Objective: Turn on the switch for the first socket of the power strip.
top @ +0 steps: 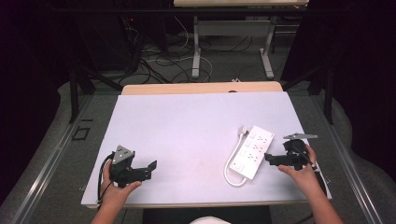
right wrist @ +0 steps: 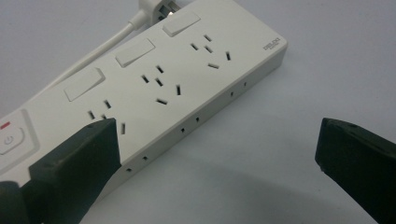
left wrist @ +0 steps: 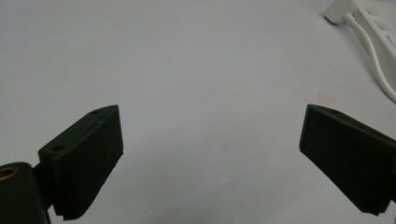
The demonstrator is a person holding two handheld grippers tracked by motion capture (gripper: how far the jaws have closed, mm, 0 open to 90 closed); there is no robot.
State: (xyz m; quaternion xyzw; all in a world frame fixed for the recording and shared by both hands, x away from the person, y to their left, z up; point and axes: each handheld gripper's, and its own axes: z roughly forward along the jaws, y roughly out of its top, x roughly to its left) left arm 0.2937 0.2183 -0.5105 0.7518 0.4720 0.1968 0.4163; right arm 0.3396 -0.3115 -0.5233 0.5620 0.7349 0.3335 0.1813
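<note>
White power strip (top: pixel 252 151) lay diagonally on the right part of the white table (top: pixel 187 126), its cord (top: pixel 229 173) looped at the near end, plug (top: pixel 242 129) beside the far end. Right gripper (top: pixel 271 160) sat just beside the strip, jaws spread, holding nothing. Left gripper (top: pixel 150 169) rested well apart at near left, jaws wide, empty.

The power strip (right wrist: pixel 177 79) carries a small grey brand mark at its far corner in the right gripper view, but the letters are too small and blurred to read. On the big button (right wrist: pixel 10 139) at its near end stands a power sign, a circle with a short stroke, and above it a short red bar. The three rocker switches (right wrist: pixel 135 52) along its edge bear no marking that can be made out. Nothing else is readable.
</note>
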